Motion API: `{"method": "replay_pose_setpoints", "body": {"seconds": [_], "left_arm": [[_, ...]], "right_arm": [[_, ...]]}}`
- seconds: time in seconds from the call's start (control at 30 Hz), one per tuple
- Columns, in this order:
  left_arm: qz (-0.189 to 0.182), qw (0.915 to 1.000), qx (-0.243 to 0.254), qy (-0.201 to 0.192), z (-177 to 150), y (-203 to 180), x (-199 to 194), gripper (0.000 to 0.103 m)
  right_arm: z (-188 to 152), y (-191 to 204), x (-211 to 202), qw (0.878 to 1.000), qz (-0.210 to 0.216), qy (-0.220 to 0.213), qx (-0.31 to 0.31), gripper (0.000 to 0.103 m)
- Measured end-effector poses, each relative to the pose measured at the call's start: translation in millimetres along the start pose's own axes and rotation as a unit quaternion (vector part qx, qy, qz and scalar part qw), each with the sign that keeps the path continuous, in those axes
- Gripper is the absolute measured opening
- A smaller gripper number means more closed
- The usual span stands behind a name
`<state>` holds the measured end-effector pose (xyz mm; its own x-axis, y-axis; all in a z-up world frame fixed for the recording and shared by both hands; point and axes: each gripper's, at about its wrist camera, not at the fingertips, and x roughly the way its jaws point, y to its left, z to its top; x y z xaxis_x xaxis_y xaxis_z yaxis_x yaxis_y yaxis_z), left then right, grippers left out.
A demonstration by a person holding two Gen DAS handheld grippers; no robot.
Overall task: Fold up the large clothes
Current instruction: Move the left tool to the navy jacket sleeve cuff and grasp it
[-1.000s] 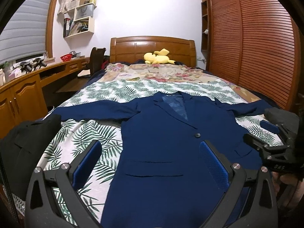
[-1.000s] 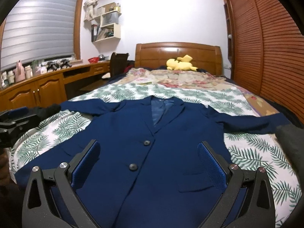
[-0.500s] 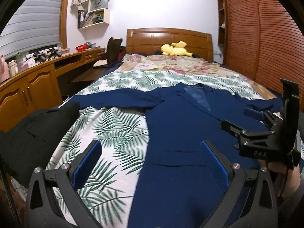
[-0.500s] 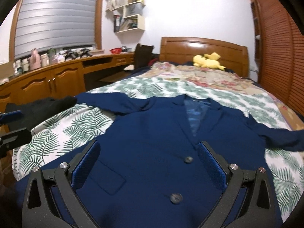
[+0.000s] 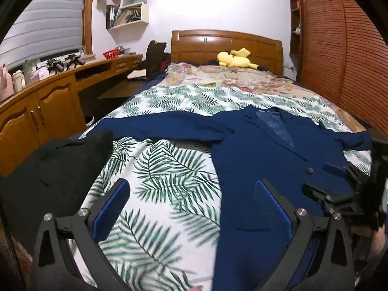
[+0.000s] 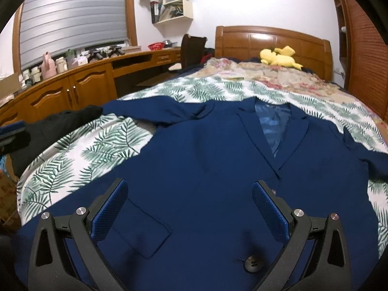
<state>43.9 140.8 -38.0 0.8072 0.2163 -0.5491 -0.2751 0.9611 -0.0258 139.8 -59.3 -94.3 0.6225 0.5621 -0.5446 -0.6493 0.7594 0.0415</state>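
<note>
A navy blue blazer (image 6: 206, 160) lies flat and face up on the leaf-print bedspread (image 6: 97, 145), sleeves spread out to both sides. In the left wrist view the blazer (image 5: 262, 155) lies right of centre, its left sleeve (image 5: 165, 126) stretched across the bed. My left gripper (image 5: 191, 194) is open and empty, over the bedspread (image 5: 167, 181) by the blazer's left edge. My right gripper (image 6: 189, 194) is open and empty, low over the blazer's lower front near a pocket flap (image 6: 143, 228) and a button (image 6: 252, 262). The right gripper also shows at the right edge of the left wrist view (image 5: 339, 189).
A black garment (image 5: 48, 169) lies at the bed's left edge, also in the right wrist view (image 6: 60, 121). A yellow plush toy (image 5: 235, 58) sits by the wooden headboard (image 5: 225, 43). A wooden desk with cabinets (image 5: 36, 111) runs along the left, a slatted wardrobe (image 5: 339, 48) on the right.
Both grippers have moved left across the bed. The left one went from over the blazer to over the bare bedspread. The right one has come lower and closer to the blazer's front.
</note>
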Motion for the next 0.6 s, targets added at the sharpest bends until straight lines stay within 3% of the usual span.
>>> {"method": "replay_pose_setpoints", "body": {"seconds": [0.27, 0.6], "left_arm": [[-0.022, 0.9987, -0.033, 0.031, 27.7, 29.7, 62.0, 0.096], [-0.021, 0.9931, -0.092, 0.07, 63.7, 72.4, 159.5, 0.073]], "right_arm": [[-1.5, -2.1, 5.0, 1.0, 0.0, 0.01, 0.0, 0.103], [-0.5, -5.1, 9.5, 1.0, 0.011, 0.025, 0.008, 0.103]]}}
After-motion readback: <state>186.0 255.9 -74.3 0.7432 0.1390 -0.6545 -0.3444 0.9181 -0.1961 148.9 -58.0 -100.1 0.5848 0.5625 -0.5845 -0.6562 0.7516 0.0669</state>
